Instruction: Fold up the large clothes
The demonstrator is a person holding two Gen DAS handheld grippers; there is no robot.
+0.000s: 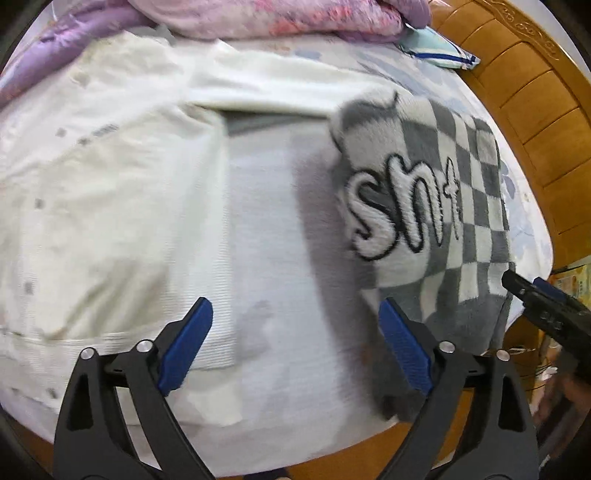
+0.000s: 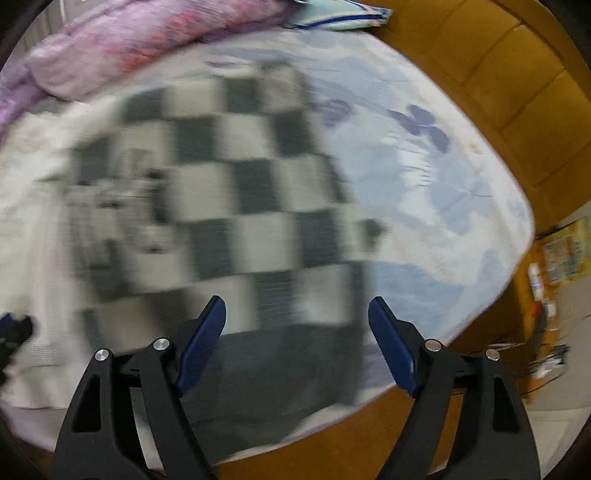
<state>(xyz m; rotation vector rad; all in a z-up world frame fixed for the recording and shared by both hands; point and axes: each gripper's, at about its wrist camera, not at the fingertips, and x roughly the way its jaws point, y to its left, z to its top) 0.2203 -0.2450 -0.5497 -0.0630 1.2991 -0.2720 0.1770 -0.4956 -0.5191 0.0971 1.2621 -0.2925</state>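
While both pairs of jaws stand spread wide with nothing between their blue pads, the left gripper (image 1: 295,321) hangs above pale ribbed cloth and the right gripper (image 2: 296,319) above the near edge of the checked garment (image 1: 458,206). That garment, fluffy and chequered in grey and white, lies folded on the bed (image 2: 424,206); it serves as the landmark for the rest.

On the garment's left half, in the left wrist view, sit raised white letters outlined in black. In the right wrist view the same garment (image 2: 236,206) is smeared by motion blur, so the letters cannot be read there and its left edge melts into the cloth beside it. Its near hem is a plain grey band, partly hidden behind the right gripper's fingers (image 2: 203,343).

Left of the checked garment lies a cream garment (image 1: 103,184), spread flat with a ribbed white panel toward the checked one; its left part is cut off by the lens edge, and how it is layered is hard to tell. Right of the checked garment the floral sheet lies bare, and beyond it curves the wooden bed frame (image 1: 532,110). Behind the garment a pink and lilac quilt (image 1: 280,18) is heaped, with a small striped pillow (image 1: 439,51) at its right end, both cropped at the top. Near the garment's lower right corner, the right gripper's dark tip (image 1: 535,299) enters the left wrist view, mostly out of frame.
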